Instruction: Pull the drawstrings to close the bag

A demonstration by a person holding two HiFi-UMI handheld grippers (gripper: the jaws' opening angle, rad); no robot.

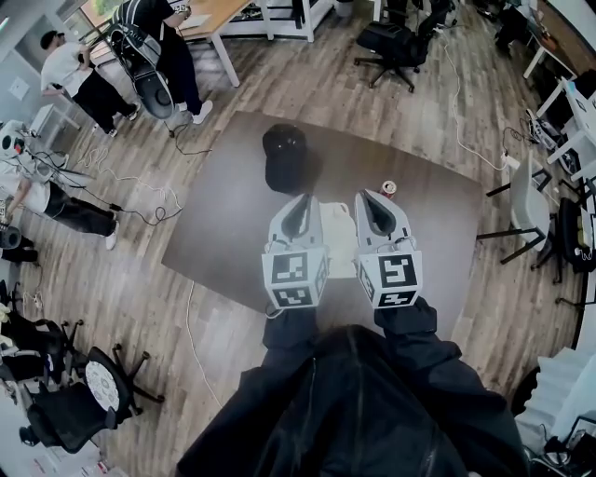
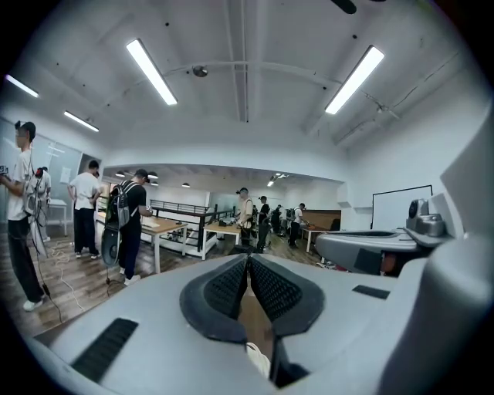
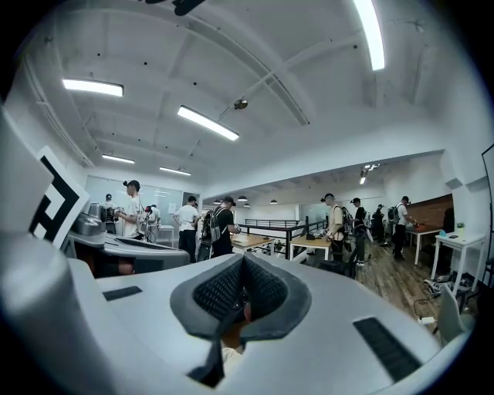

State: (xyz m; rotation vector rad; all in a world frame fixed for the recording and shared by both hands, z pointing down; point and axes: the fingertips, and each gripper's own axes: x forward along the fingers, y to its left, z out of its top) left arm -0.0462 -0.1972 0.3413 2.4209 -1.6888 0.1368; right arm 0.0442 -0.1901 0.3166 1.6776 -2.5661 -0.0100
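Note:
A small white drawstring bag point(image 1: 341, 238) lies on the brown table point(image 1: 219, 224), right between my two grippers. My left gripper point(image 1: 300, 201) is at its left side and my right gripper point(image 1: 372, 197) at its right, both pointing away from me. In the left gripper view the left gripper point(image 2: 247, 262) has its ribbed pads pressed together, and a white drawstring point(image 2: 258, 359) shows in the slot under them. In the right gripper view the right gripper point(image 3: 243, 264) is likewise shut, with a pale bit of drawstring point(image 3: 228, 358) below the pads. Most of the bag is hidden by the grippers.
A black cap-like object point(image 1: 284, 156) sits on the table beyond the grippers, and a small can point(image 1: 389, 187) stands to the right. A pale chair point(image 1: 529, 210) is off the table's right edge. People stand near desks point(image 1: 209, 14) at far left; cables trail on the floor.

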